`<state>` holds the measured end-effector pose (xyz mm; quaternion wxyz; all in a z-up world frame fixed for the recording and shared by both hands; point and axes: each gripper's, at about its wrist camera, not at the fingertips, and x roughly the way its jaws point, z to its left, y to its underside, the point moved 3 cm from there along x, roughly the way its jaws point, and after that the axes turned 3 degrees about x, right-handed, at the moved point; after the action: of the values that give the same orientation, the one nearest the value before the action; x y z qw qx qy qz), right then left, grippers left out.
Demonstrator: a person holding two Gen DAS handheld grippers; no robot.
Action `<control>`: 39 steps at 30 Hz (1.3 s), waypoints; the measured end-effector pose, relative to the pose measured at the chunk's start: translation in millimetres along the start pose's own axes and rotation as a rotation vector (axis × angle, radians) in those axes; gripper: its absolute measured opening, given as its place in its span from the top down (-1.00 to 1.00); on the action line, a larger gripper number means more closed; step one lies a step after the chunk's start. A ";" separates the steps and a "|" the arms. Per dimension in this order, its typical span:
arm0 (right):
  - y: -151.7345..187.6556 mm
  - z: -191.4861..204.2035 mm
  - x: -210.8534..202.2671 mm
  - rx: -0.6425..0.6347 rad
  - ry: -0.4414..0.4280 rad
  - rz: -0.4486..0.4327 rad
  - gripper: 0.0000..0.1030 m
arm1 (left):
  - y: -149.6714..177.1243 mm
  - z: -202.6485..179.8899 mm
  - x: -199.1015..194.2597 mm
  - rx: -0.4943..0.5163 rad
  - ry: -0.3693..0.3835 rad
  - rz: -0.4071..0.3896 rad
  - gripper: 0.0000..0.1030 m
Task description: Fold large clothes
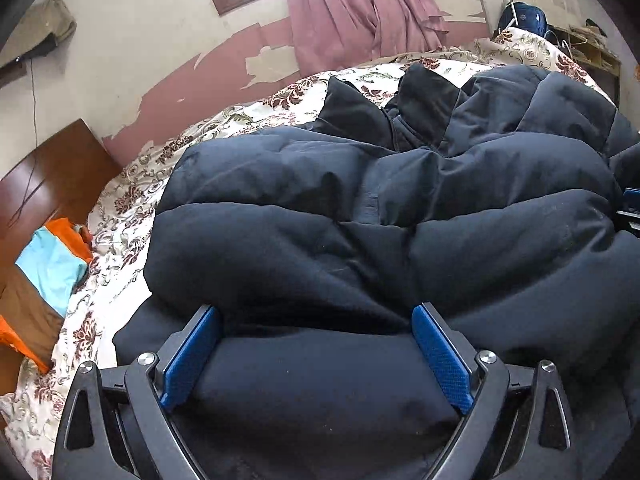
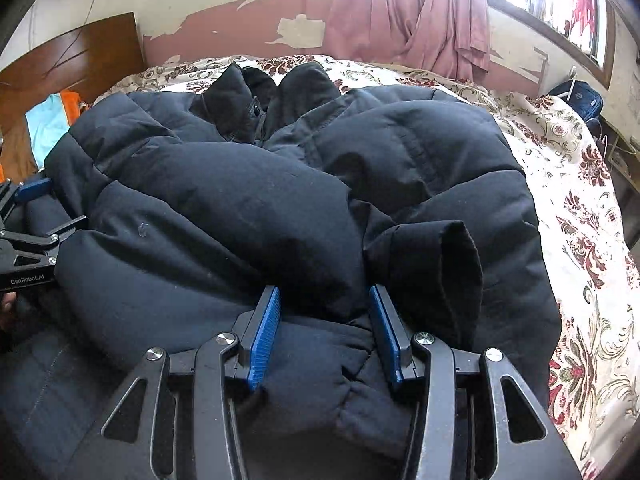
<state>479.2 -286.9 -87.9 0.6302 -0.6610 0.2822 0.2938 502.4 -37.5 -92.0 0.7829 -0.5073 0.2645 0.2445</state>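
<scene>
A large dark navy puffer jacket (image 1: 360,200) (image 2: 240,184) lies bunched on the bed, its collar (image 2: 256,96) toward the far wall. A sleeve cuff (image 2: 452,264) rests on top at the right. My left gripper (image 1: 316,316) stands wide open at the near left hem, and a thick roll of jacket fills the gap between its blue pads. My right gripper (image 2: 324,292) is partly open at the near hem beside the cuff, with puffy fabric lying between its pads. The left gripper (image 2: 24,216) also shows at the left edge of the right wrist view.
The bed has a floral cover (image 1: 132,184) (image 2: 580,208) bare around the jacket. A wooden headboard (image 1: 52,176) and an orange, blue and brown cloth (image 1: 48,272) are at the left. A pink curtain (image 1: 360,8) hangs at the far wall, and a blue bag (image 2: 580,100) is at the right.
</scene>
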 end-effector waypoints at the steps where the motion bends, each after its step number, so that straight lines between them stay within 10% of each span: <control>1: -0.1 0.0 -1.1 -0.002 0.001 -0.003 0.19 | 0.1 2.3 -1.4 -0.008 0.008 -0.002 -0.89; 12: -60.0 2.3 -37.2 -0.093 -0.100 -0.027 -0.56 | -56.1 49.7 -22.1 -0.158 0.220 0.099 -0.88; 20: -163.1 -6.9 8.6 -0.001 -0.128 0.034 -0.62 | -132.4 83.6 54.7 -0.446 0.408 0.238 -0.88; 28: -232.1 2.2 92.1 0.164 -0.078 0.047 -0.62 | -195.2 65.8 140.9 -0.485 0.297 0.239 -0.86; 34: -251.0 12.5 146.8 0.243 -0.125 0.073 -0.37 | -227.1 37.1 166.6 -0.361 0.279 0.184 -0.58; 37: -256.1 11.9 170.5 0.293 -0.147 0.100 -0.15 | -230.3 27.6 176.3 -0.333 0.260 0.193 -0.16; 39: -252.2 8.8 183.1 0.337 -0.164 0.122 0.34 | -228.1 24.7 184.3 -0.337 0.265 0.211 0.23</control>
<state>788.7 -266.9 -56.2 0.7338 -0.5017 0.3148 0.3329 791.5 -77.1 -53.9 0.6157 -0.6280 0.3719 0.2970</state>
